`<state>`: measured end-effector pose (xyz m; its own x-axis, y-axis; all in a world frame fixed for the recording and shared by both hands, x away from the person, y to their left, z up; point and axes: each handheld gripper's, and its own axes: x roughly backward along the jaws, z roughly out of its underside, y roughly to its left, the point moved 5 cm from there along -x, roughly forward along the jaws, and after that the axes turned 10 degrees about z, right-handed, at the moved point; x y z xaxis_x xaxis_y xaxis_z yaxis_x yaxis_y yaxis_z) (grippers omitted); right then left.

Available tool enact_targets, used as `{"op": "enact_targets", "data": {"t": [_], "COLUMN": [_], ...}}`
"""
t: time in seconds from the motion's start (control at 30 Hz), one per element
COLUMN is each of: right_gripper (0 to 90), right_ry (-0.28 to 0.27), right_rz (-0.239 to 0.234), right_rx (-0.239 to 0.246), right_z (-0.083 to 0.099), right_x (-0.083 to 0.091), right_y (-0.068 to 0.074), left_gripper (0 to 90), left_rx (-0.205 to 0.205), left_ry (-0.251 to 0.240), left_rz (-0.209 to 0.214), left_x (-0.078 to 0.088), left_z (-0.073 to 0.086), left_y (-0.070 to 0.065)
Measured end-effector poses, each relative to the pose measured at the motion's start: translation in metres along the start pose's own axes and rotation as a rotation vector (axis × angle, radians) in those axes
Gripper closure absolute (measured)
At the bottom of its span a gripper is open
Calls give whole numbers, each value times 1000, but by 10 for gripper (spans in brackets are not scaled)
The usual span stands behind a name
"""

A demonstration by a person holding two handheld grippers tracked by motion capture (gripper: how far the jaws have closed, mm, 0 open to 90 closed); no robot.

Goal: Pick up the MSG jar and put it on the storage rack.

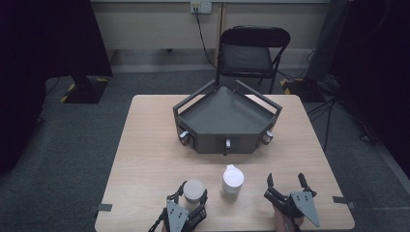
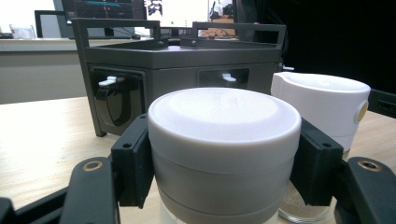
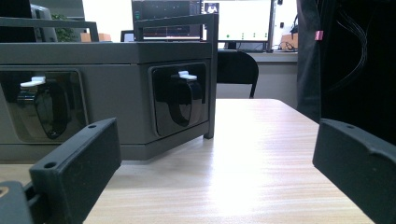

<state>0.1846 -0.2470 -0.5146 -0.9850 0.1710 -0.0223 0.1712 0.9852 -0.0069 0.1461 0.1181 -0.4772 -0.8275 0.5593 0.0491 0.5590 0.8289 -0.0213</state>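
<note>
A small jar with a pale grey lid (image 1: 194,188) stands on the table's near edge, left of centre. My left gripper (image 1: 193,195) is shut on it, a black pad pressed against each side of the jar (image 2: 224,135) just under the lid. A second jar with a white spouted lid (image 1: 232,181) stands upright just to its right, apart from it, and appears as the white lid (image 2: 322,105) in the left gripper view. My right gripper (image 1: 286,180) rests farther right, open, with bare table between the jaws of the right gripper (image 3: 215,163).
A dark grey angular tray unit (image 1: 193,104) with raised rails and small recessed latches in its front faces, the same tray unit (image 3: 116,56), sits in the table's middle. A black folding chair (image 1: 251,53) stands behind the table. Light wooden table (image 1: 145,159) surface lies between the unit and the jars.
</note>
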Motion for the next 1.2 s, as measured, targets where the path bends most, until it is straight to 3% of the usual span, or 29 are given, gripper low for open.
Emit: {"op": "enact_targets", "data": {"t": [0.77,0.97,1.2], "right_gripper": [0,0,0], "right_ry": [0,0,0], "right_rz": [0,0,0], "right_rx": [0,0,0], "right_z": [0,0,0], "right_x": [0,0,0], "right_y": [0,0,0], "left_gripper": [343,343,343], "left_rx": [-9,-18,8], "left_ry": [-4,-13,-16], "left_rz": [35,63,77], "left_x": [-3,-4,-8], "left_z": [-11,-16,-24], "left_y": [11,16,20]}}
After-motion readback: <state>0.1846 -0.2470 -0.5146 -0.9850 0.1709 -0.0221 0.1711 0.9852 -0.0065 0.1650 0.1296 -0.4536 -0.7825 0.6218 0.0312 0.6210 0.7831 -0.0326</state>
